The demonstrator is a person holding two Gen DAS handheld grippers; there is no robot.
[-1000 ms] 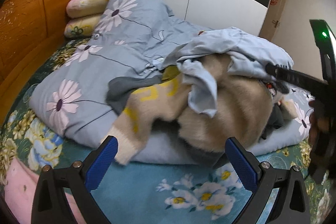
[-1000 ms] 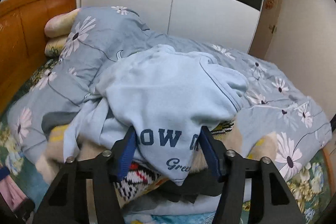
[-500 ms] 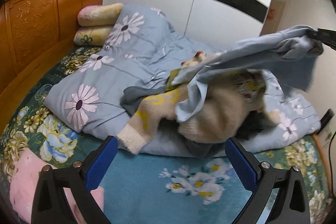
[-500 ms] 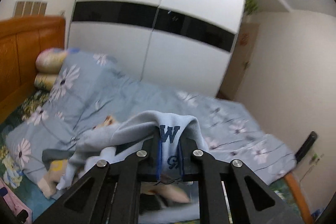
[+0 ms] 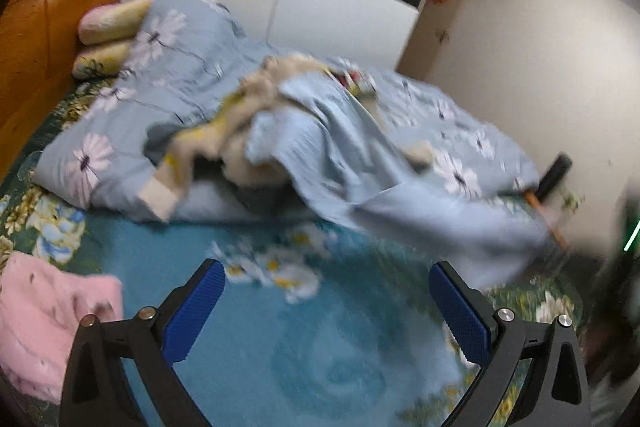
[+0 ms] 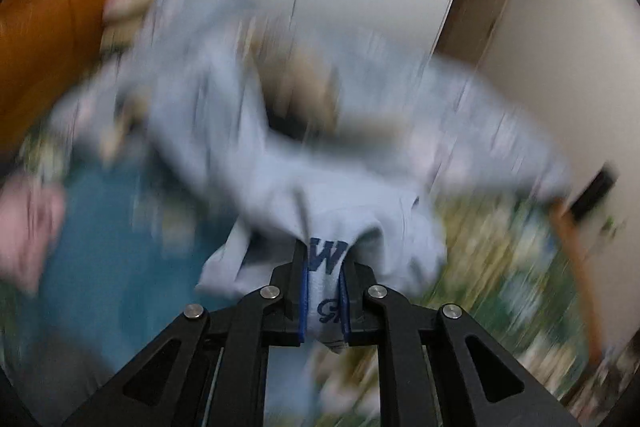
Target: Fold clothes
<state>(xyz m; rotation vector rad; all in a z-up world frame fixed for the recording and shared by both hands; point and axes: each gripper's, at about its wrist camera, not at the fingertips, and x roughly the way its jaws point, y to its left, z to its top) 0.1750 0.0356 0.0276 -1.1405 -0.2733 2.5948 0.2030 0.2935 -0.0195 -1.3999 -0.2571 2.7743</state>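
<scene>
Floral bed (image 5: pixel 280 327), right tongs (image 6: pixel 324 291) clamped on light-blue sweatshirt (image 6: pixel 360 203), left tongs (image 5: pixel 326 307) spread, empty

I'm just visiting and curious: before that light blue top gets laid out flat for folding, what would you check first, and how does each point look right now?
1. Right hand-held gripper has a firm hold on the light blue sweatshirt: ok, cloth is pinched between its shut fingers.
2. Left hand-held gripper free to help: ok, open and holding nothing.
3. Sweatshirt clear of the clothes pile: not ok, its far end lies draped over the pile.
4. Bare space on the teal bedsheet for spreading: ok, open patch in front of the left gripper.
5. Pink garment out of the way: ok, off at the left edge.
6. Where sleeves and hem lie: cannot tell, too blurred.
</scene>
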